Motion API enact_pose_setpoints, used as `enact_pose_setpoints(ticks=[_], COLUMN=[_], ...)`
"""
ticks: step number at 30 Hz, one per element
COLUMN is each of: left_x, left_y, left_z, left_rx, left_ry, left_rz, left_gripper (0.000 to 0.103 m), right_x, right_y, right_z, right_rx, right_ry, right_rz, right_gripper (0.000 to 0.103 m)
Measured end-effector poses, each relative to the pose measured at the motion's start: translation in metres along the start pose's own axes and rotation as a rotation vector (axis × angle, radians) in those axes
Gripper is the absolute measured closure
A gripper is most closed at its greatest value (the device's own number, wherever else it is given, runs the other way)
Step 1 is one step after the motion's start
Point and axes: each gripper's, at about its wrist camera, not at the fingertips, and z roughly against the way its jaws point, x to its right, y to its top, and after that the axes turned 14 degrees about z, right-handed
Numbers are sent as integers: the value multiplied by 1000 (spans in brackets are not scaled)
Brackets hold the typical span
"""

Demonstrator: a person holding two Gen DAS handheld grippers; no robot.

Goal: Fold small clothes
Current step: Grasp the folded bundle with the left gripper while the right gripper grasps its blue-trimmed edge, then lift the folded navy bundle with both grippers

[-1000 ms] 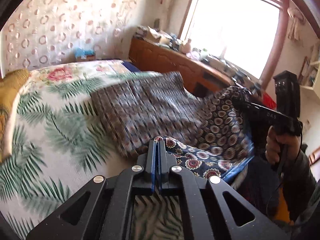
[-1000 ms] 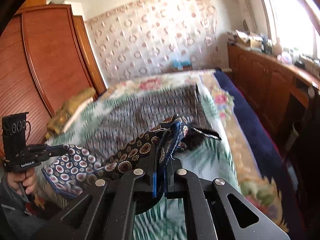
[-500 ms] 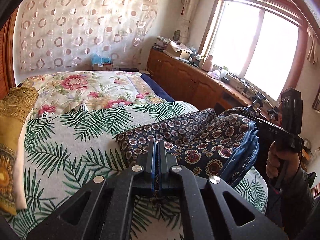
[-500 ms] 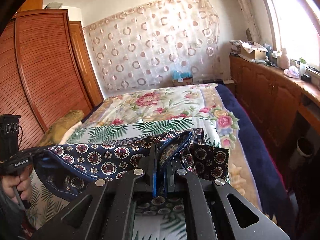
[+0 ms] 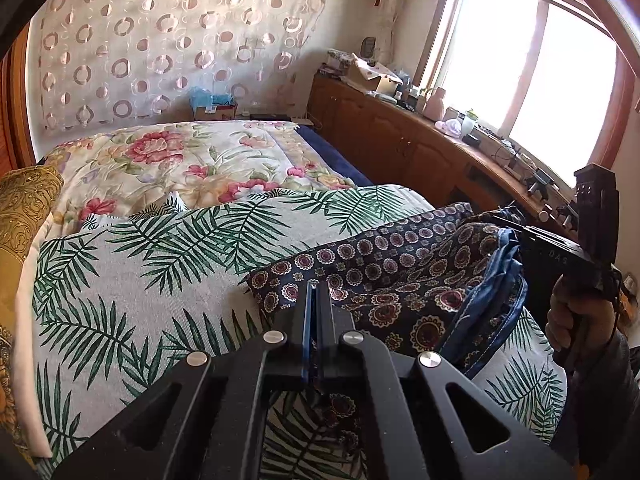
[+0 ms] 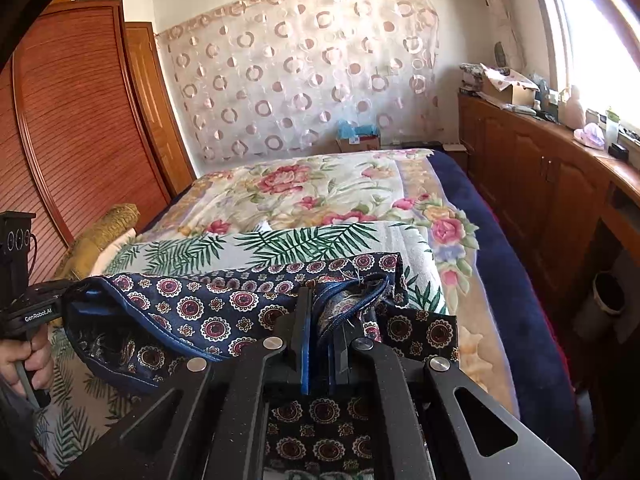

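Observation:
A dark navy garment with round medallion print (image 5: 400, 272) hangs between my two grippers over the near end of the bed; it also shows in the right wrist view (image 6: 224, 308). My left gripper (image 5: 316, 292) is shut on the garment's left edge. My right gripper (image 6: 322, 312) is shut on a bunched blue-hemmed edge of it. The right gripper shows at the right of the left wrist view (image 5: 560, 240), the left gripper at the left of the right wrist view (image 6: 36, 304). The garment's lower part drapes below the jaws.
A palm-leaf sheet (image 5: 140, 280) covers the near bed, a floral quilt (image 5: 192, 156) lies beyond. A gold cushion (image 5: 24, 204) sits at the left. A wooden cabinet (image 6: 540, 184) with clutter runs under the window; a wooden wardrobe (image 6: 80, 128) stands left.
Both grippers have pulled the garment back toward the bed's near end and lifted it. The spread-out cloth now hangs gathered between them. Both stay shut.

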Motion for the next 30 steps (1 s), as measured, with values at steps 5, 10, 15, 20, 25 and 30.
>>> enact_pose_setpoints(ticks=[5,10,15,20,25,30], left_x=[-6,-11,-17,-20,-28,-32], left_y=[-2,0,4,9,11,9], left_z=[-10,-19,-19,-7,10,14], left_rx=[-24,-42,-45,-17,20,11], left_ry=[15,29,27,36,14,14], left_rz=[9,17,43,40,51,44], left_gripper=[101,100,100,89,43,30], right_x=[-7,-4,6,15,4,-12], right_y=[9,17,10,-7,-6,6], right_z=[3,26,51,65,58,37], right_rx=[-29,0,10,-41,-96,-140], right_ry=[-26,-92,-126,-157,-81,-36], right_rz=[37,52,67,86,107,163], right_gripper=[75,52,50,50,50,51])
